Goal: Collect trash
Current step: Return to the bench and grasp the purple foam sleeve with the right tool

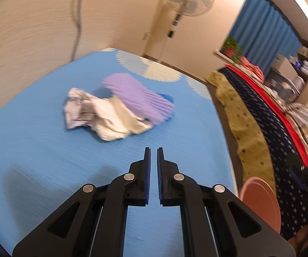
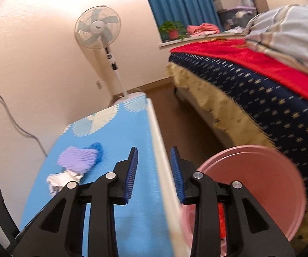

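Crumpled paper (image 1: 102,117) lies on the bench (image 1: 36,150) at eleven o'clock of the nearly closed, empty left gripper (image 1: 154,160); the right gripper (image 2: 154,167), open and empty, hovers beside the pink bin (image 2: 261,182), likely the trash's destination.

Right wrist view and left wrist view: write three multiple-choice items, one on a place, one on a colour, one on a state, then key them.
1. Where does the pink bin stand?
A. on the blue table
B. on the floor between the table and the bed
C. on the bed

2. What colour is the ribbed cloth lying by the crumpled paper?
A. purple
B. green
C. orange

3. How is the left tool?
A. clamped on the paper
B. nearly closed, holding nothing
C. spread wide

Key: 1 B, the bin sits below the blue table edge, beside the bed. 2 A, its ribs are lilac. 3 B, only a thin gap shows between the pads, with the paper ahead, untouched.
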Demonstrator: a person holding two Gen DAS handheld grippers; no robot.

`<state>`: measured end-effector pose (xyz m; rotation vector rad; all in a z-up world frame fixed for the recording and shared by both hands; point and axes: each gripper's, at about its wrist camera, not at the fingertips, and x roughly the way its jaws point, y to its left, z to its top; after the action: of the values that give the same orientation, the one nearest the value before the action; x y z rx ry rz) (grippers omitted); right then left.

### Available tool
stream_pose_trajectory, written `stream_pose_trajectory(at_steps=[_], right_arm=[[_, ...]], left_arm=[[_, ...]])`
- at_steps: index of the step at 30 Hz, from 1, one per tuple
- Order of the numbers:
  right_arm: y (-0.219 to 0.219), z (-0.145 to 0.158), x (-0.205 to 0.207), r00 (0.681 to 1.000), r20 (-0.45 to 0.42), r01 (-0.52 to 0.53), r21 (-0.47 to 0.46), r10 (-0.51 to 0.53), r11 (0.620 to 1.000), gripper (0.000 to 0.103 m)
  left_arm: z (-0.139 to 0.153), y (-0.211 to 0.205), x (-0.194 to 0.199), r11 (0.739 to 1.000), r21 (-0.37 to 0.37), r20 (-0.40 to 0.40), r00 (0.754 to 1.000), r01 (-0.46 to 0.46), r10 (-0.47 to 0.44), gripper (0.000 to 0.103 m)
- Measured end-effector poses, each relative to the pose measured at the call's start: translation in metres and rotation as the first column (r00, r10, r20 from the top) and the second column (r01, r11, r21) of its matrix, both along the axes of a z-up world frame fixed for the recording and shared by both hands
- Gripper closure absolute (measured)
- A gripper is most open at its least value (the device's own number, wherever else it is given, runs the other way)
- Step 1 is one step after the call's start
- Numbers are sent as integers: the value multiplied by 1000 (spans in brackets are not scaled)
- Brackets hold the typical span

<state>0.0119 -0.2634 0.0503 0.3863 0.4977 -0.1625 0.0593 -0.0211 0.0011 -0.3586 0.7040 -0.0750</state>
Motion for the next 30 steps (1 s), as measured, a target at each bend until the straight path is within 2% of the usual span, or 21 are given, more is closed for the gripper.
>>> stream_pose_trajectory(at_steps=[8, 16, 17, 20, 30], right_arm=[[27, -23, 37, 992, 17, -128, 82, 127, 988, 73], [43, -43, 76, 978, -2, -205, 185, 209, 961, 73], [45, -45, 81, 976, -2, -212, 207, 217, 955, 73], [53, -50, 95, 968, -5, -243, 246, 252, 938, 71], [79, -89, 144, 935, -72, -290, 410, 348, 865, 63]], left_arm=[[-7, 22, 16, 994, 18, 9, 995, -104, 103, 97], [-14, 41, 30, 984, 15, 15, 984, -180, 180, 97], [-15, 44, 32, 982, 13, 18, 982, -187, 187, 95], [-18, 50, 38, 979, 5, 17, 978, -206, 206, 73], [-30, 63, 55, 973, -24, -14, 973, -231, 231, 71]])
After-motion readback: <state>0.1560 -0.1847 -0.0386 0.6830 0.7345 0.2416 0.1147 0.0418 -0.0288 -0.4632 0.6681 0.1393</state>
